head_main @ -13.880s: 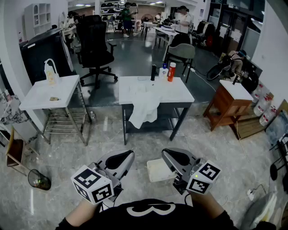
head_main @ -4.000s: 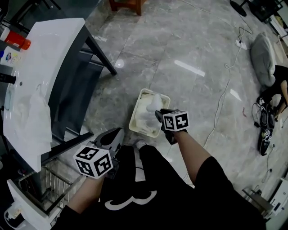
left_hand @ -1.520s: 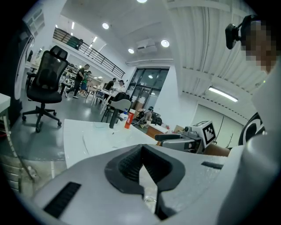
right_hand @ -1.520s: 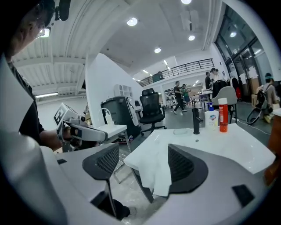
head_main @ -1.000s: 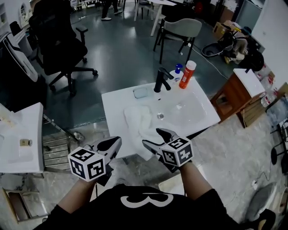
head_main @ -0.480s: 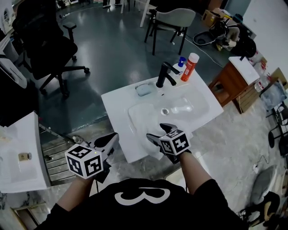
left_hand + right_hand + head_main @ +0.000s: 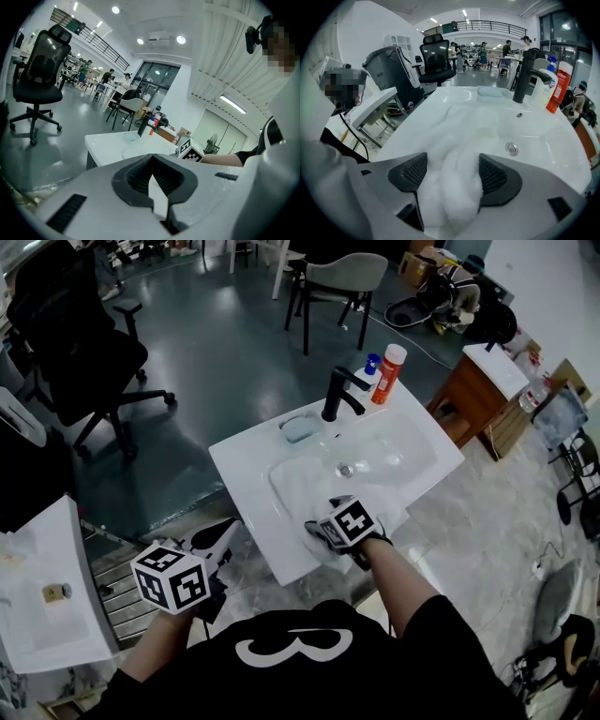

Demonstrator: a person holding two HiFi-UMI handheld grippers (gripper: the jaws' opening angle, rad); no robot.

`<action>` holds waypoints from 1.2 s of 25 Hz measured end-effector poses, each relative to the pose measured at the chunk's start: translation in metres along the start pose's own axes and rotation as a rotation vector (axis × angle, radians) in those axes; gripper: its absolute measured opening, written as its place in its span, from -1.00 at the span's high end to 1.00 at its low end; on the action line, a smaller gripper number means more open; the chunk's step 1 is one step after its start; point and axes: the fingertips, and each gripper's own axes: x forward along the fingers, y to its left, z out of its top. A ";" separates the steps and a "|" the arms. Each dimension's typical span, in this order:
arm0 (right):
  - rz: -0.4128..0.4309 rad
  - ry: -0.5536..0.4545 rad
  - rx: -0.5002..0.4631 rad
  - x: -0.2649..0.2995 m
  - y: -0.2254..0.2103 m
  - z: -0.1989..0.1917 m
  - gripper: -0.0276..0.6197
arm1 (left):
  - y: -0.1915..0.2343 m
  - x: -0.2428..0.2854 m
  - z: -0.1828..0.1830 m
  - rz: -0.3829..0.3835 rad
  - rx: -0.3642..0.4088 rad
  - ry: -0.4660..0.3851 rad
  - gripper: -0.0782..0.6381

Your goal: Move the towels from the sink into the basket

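Pinching a bunched fold of white towel (image 7: 454, 140), the right gripper (image 7: 452, 180) has its jaws partway closed, both pads against cloth. The towel's ridge runs straight ahead from the jaws, along the near-left side of the sink (image 7: 543, 140) and over its front rim. The left gripper (image 7: 152, 176) has its jaws closed and empty, hangs off the worktop's near-left corner, and is the farther one. Basket not in view.

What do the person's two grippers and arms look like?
The left gripper and the right gripper each have a light grey body, two dark ribbed pads and a white cube with black square markers. The person wears a black short-sleeved top with a white print.
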 end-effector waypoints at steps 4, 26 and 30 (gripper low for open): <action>-0.053 0.064 -0.067 0.012 -0.006 -0.004 -0.09 | 0.006 0.004 -0.004 -0.010 -0.011 0.010 0.77; -0.116 0.094 -0.249 0.015 -0.012 -0.010 0.68 | 0.009 0.005 -0.025 -0.012 -0.035 0.042 0.77; -0.069 0.066 -0.192 0.007 -0.012 -0.008 0.69 | -0.001 0.007 -0.022 -0.015 -0.024 0.049 0.77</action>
